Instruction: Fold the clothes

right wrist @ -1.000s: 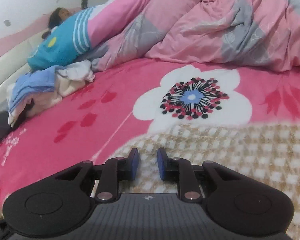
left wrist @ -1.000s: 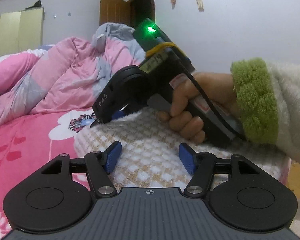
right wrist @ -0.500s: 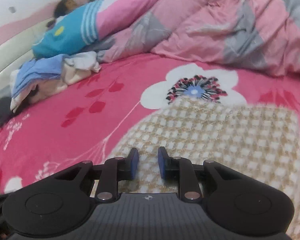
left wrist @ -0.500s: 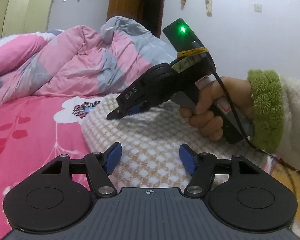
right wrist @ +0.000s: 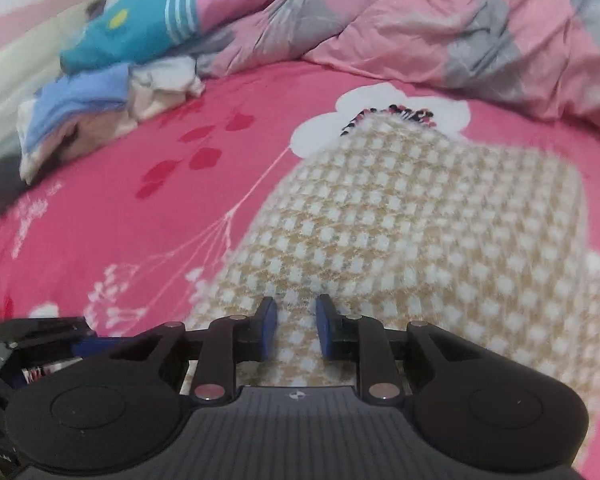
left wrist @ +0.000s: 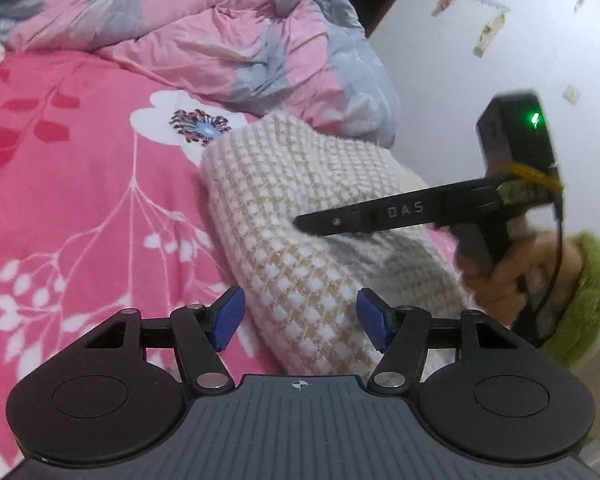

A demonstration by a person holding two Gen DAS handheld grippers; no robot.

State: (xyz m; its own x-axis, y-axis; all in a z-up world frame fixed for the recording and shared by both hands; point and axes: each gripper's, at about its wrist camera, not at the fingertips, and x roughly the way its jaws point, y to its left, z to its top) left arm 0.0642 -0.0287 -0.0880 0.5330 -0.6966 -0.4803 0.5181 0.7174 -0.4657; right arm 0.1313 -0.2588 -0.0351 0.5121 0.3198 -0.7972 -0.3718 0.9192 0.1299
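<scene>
On the pink flowered bedsheet (left wrist: 80,208), the left gripper (left wrist: 298,320) hovers with its blue pads well apart, gripping nothing. Between and beyond them lies the folded beige-and-white checked knit garment (right wrist: 400,216). The right gripper (right wrist: 292,330), pads narrowly apart, hangs just above the same knit, clamping nothing.

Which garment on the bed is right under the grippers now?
The beige-and-white checked knit garment, alone on the pink floral sheet. The blue, white and dark crumpled clothes are piled far off by the bed's edge.
</scene>
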